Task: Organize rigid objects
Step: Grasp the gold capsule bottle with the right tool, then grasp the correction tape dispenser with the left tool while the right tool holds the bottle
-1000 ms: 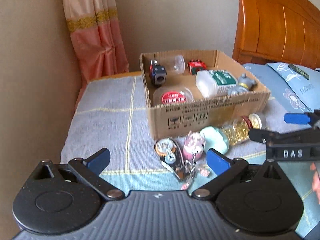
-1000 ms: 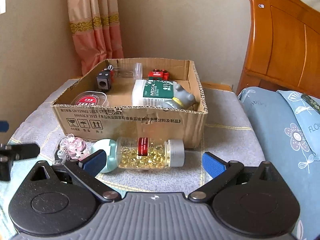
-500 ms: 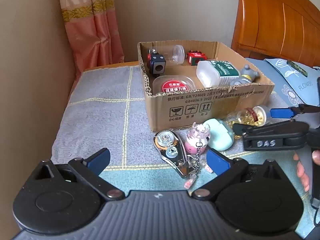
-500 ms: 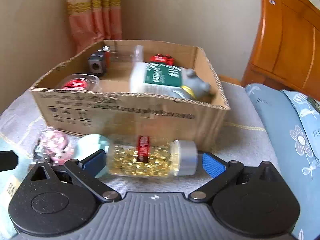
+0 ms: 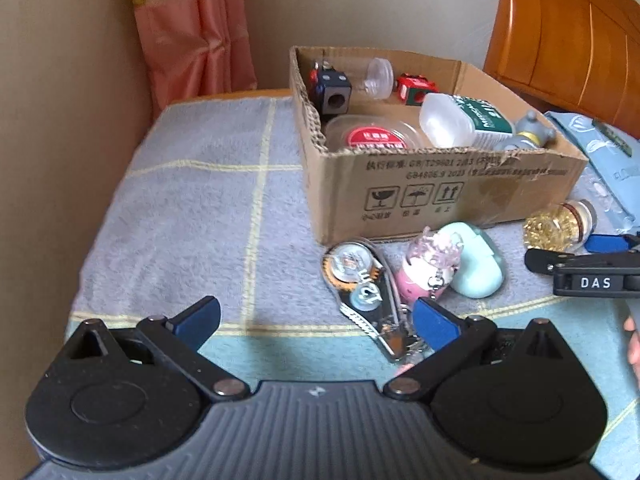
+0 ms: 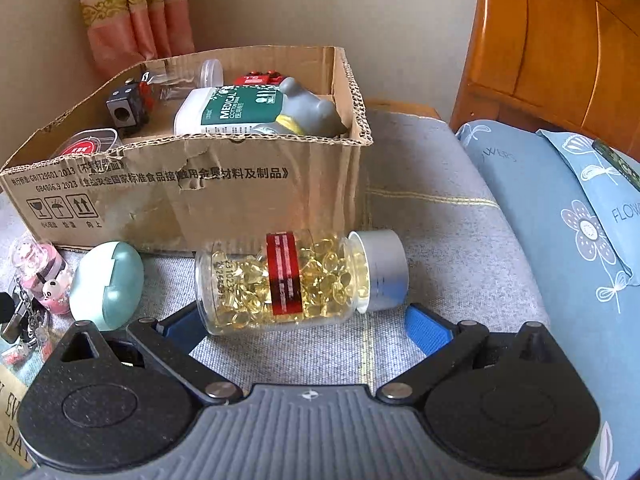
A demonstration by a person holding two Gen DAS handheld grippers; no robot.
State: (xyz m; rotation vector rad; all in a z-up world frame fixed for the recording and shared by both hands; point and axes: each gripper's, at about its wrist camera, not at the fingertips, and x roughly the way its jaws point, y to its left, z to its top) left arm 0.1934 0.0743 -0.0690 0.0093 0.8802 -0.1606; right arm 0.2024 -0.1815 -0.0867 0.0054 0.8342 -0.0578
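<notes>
Right hand-held gripper spread around capsule bottle, untouched; round glass may roll or slip sideways on closing.

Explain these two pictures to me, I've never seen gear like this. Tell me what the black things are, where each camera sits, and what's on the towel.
No robot here: a person holds a two-finger gripper in each hand, each with a camera looking along its jaws. One picture is from the left gripper, the other from the right gripper. Both are open and hold nothing. The right one reaches toward a capsule bottle lying on its side on the towel. Beside it lie a mint-green case, a pink keychain bottle and a correction tape. The cardboard box already holds other items.
</notes>
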